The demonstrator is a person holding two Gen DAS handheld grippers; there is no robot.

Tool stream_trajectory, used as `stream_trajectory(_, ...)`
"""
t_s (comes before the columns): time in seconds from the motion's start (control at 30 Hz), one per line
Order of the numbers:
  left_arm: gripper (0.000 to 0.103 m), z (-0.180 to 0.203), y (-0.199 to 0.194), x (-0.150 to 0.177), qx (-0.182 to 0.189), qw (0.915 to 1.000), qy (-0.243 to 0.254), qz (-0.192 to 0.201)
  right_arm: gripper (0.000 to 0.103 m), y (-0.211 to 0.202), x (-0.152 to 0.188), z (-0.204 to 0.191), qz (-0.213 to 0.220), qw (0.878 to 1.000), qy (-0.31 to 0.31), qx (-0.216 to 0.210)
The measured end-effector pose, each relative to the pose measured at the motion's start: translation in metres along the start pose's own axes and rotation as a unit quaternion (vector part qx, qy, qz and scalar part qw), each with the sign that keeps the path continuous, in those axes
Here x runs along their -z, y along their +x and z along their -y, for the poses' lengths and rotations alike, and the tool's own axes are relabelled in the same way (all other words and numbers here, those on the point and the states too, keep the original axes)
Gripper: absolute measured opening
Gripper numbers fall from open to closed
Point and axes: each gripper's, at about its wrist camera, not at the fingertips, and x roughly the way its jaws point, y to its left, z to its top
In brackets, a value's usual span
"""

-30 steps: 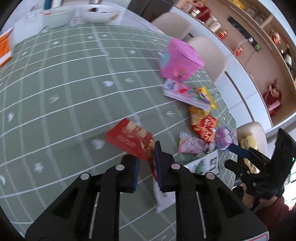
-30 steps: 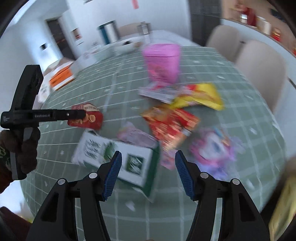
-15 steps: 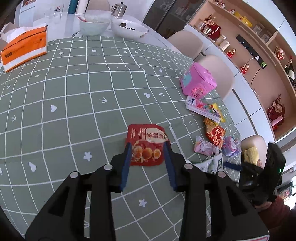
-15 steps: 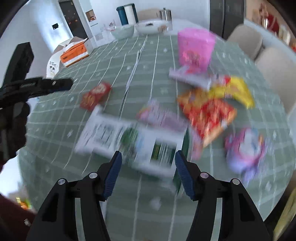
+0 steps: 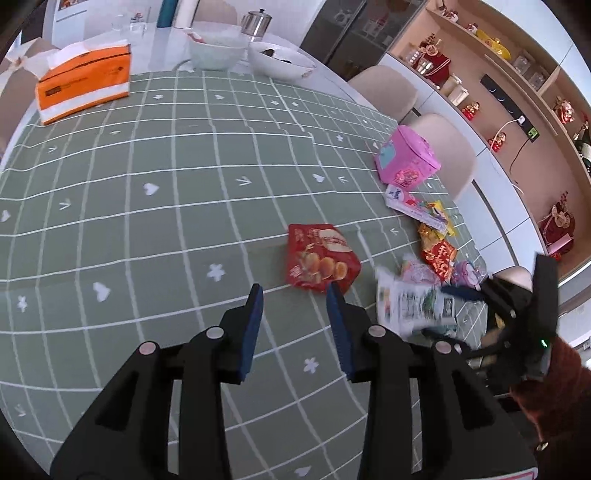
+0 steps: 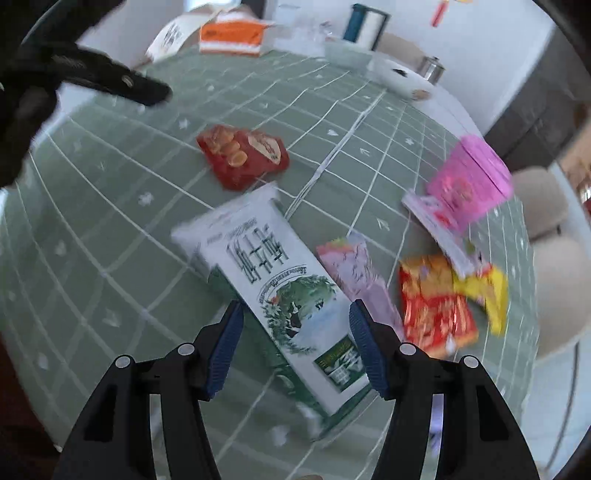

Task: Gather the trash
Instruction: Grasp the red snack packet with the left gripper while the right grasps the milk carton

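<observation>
A red snack bag (image 5: 320, 258) lies flat on the green checked tablecloth (image 5: 166, 206), just ahead of my open, empty left gripper (image 5: 294, 301). It also shows in the right wrist view (image 6: 242, 156). A white and green carton (image 6: 280, 291) lies on the cloth with its near end between the fingers of my open right gripper (image 6: 295, 319); it also shows in the left wrist view (image 5: 413, 304). Further wrappers lie to the right: a pink one (image 6: 356, 269), a red one (image 6: 432, 306), a yellow one (image 6: 487, 291). A pink box (image 6: 471, 182) stands behind them.
An orange tissue box (image 5: 83, 83) sits at the far left of the table. Two white bowls (image 5: 280, 64) and a metal pot (image 5: 255, 20) stand at the far edge. Beige chairs (image 5: 447, 147) line the right side, with shelves behind.
My left gripper opened, let the red snack bag drop onto the cloth and drew back from it. My right gripper moved in over the white and green carton.
</observation>
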Motion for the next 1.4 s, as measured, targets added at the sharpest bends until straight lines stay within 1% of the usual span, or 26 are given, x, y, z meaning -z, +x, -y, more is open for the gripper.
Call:
stream_trajectory(0.07,0.034,-0.005,-0.003,0.002,-0.003,1.0,-0.001,0.0,0.057,0.006,-0.006,0.009,0.005,1.0,0.008,-0.001)
stream_trajectory(0.17,0.035,-0.012,-0.004,0.006,-0.008,1.0,-0.001,-0.005,0.057,0.012,-0.015,0.033,0.015,0.998,0.055,-0.026)
stream_trajectory(0.27,0.035,-0.014,-0.001,0.008,-0.008,0.9999,-0.001,-0.01,0.057,0.014,-0.017,0.054,0.021,0.993,0.104,-0.051)
stream_trajectory(0.3,0.037,-0.015,0.001,0.007,-0.006,0.9999,0.001,-0.01,0.057,0.016,-0.017,0.056,0.022,0.992,0.116,-0.054)
stream_trajectory(0.33,0.041,-0.014,0.002,0.006,-0.001,0.9999,0.003,-0.01,0.057,0.015,-0.016,0.057,0.022,0.99,0.131,-0.056)
stream_trajectory(0.47,0.043,-0.006,0.015,-0.003,0.017,0.9997,0.016,-0.01,0.057,0.003,0.006,0.061,0.016,0.981,0.192,-0.037)
stream_trajectory(0.57,0.043,-0.001,0.036,-0.013,0.018,0.9996,0.013,-0.02,0.057,-0.008,0.025,0.055,0.016,0.973,0.227,-0.024)
stream_trajectory(0.73,0.043,0.013,0.072,-0.023,-0.004,0.9995,0.006,-0.032,0.057,-0.027,0.057,0.039,0.013,0.962,0.274,0.001)
stream_trajectory(0.8,0.043,0.019,0.082,-0.024,-0.009,0.9992,0.006,-0.037,0.057,-0.031,0.067,0.031,0.012,0.959,0.282,0.008)
stream_trajectory(0.9,0.042,0.027,0.089,-0.026,-0.025,0.999,0.005,-0.036,0.057,-0.033,0.071,0.025,-0.002,0.962,0.273,0.014)
stream_trajectory(0.97,0.023,0.031,0.088,-0.029,-0.021,0.9992,0.001,-0.035,0.057,-0.034,0.072,0.027,-0.006,0.963,0.27,0.006)
stream_trajectory(1.0,0.022,0.033,0.086,-0.032,-0.015,0.9993,-0.004,-0.034,0.057,-0.037,0.072,0.029,-0.003,0.962,0.274,-0.001)
stream_trajectory(1.03,0.015,0.034,0.084,-0.033,-0.012,0.9994,-0.004,-0.032,0.057,-0.043,0.073,0.031,0.008,0.961,0.277,-0.005)
stream_trajectory(1.1,0.013,0.04,0.075,-0.035,-0.005,0.9997,0.005,-0.024,0.057,-0.057,0.072,0.033,0.04,0.963,0.265,-0.005)
stream_trajectory(1.17,0.01,0.045,0.067,-0.034,0.004,0.9997,0.011,-0.021,0.057,-0.067,0.066,0.034,0.057,0.971,0.232,-0.005)
stream_trajectory(1.27,0.008,0.048,0.057,-0.029,0.018,0.9995,0.011,-0.023,0.057,-0.064,0.056,0.036,0.052,0.981,0.184,-0.027)
stream_trajectory(1.4,0.007,0.049,0.046,-0.02,0.024,0.9994,0.011,-0.024,0.057,-0.039,0.039,0.036,0.019,0.992,0.115,-0.042)
